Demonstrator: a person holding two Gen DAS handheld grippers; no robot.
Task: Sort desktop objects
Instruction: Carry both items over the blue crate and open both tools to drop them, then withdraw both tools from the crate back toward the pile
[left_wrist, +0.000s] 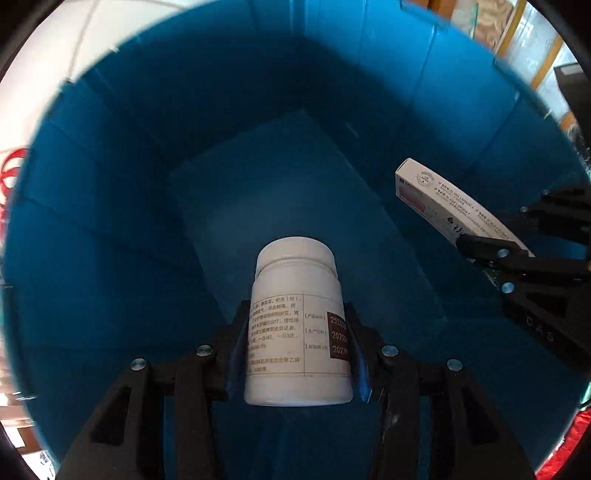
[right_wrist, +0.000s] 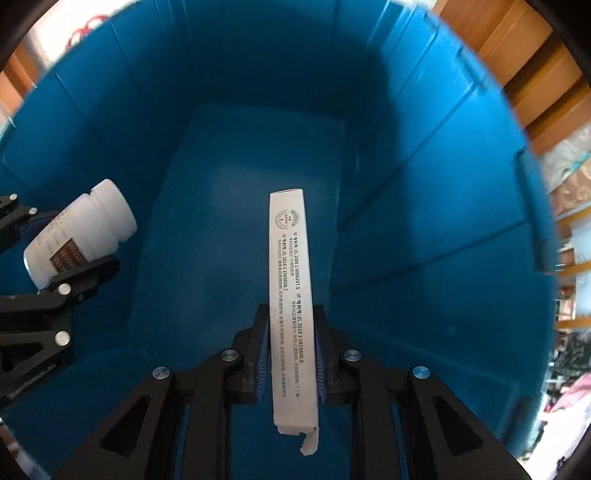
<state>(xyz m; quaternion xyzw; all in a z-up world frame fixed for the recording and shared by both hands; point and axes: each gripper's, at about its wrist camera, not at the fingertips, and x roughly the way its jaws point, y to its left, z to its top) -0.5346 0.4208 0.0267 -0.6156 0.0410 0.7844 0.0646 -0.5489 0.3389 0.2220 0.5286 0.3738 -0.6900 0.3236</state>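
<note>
Both grippers reach down inside a deep blue bin (left_wrist: 147, 184), whose inner walls also fill the right wrist view (right_wrist: 424, 203). My left gripper (left_wrist: 297, 332) is shut on a white pill bottle (left_wrist: 295, 317) with a printed label, cap pointing forward, held above the bin floor. My right gripper (right_wrist: 291, 339) is shut on a long white medicine box (right_wrist: 291, 295), held edge-up along the fingers. The box (left_wrist: 450, 206) and right gripper (left_wrist: 480, 245) show at the right of the left wrist view. The bottle (right_wrist: 81, 232) and left gripper (right_wrist: 74, 258) show at the left of the right wrist view.
The bin floor (right_wrist: 236, 206) below both objects is bare blue plastic. Wooden furniture (right_wrist: 528, 74) and patterned cloth (right_wrist: 569, 177) lie beyond the bin's right rim. A white surface with red marks (left_wrist: 14, 166) lies beyond its left rim.
</note>
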